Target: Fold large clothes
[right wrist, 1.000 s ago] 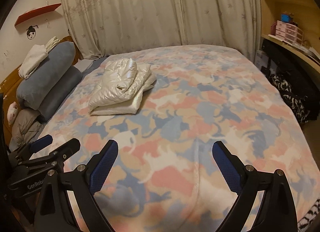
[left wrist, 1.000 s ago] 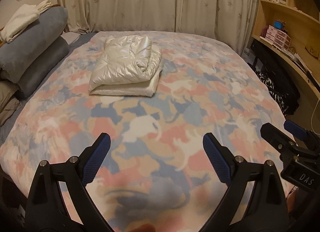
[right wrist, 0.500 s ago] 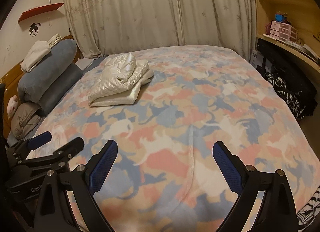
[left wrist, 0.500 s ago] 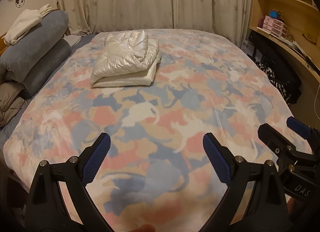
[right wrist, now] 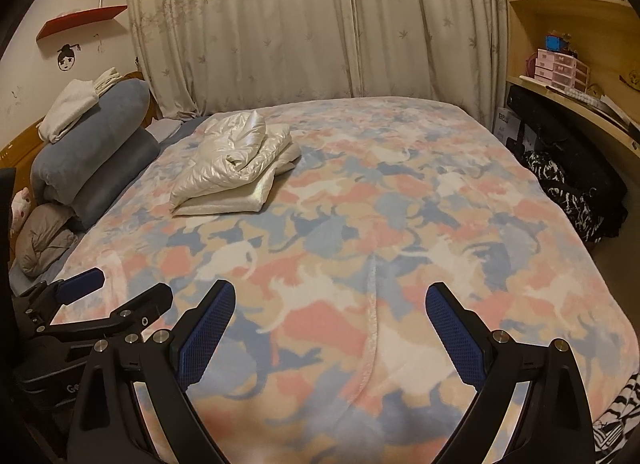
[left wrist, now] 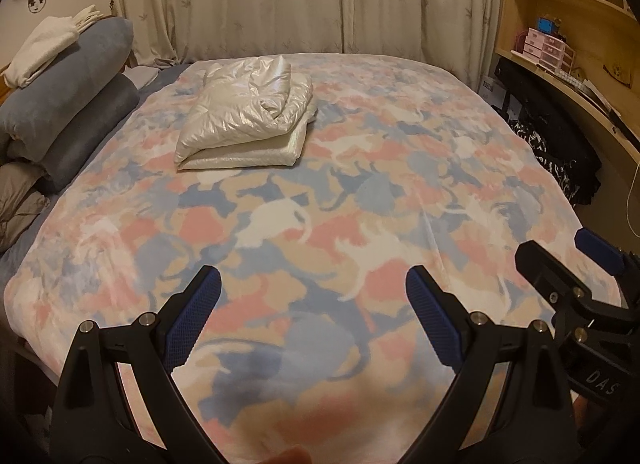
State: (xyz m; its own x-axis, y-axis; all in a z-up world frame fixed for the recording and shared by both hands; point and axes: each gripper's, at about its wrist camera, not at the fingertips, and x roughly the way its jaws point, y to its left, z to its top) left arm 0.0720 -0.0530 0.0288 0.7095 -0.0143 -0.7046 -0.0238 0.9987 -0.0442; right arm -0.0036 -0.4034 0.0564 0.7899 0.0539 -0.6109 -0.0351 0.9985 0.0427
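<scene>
Jacket point(left wrist: 248, 111) lay folded into a compact white, shiny, puffy bundle on the far left part of the bed point(left wrist: 360, 223), well apart from both grippers. It rested on a blanket point(right wrist: 360, 264) patterned with pink, blue, beige and white cat shapes, which covered the whole mattress.

Left gripper point(left wrist: 312, 304) hovered over the near edge of the bed, its jaws spread wide with nothing between them; blue textured pads point(left wrist: 196, 316) faced each other across bare blanket. Right gripper point(right wrist: 330, 318) hung at the same near edge, just right of the left one, jaws likewise wide apart and empty.

Rolled grey-blue bedding point(left wrist: 80, 75) was stacked at the far left beside the jacket, with a folded white cloth point(left wrist: 44, 47) on top. Pale leaf-print curtains point(right wrist: 320, 23) closed off the far wall. Wooden shelves point(right wrist: 580, 43) stood at the right, holding small pink drawers point(right wrist: 560, 67), with dark patterned fabric point(right wrist: 572, 191) heaped on the floor below.
</scene>
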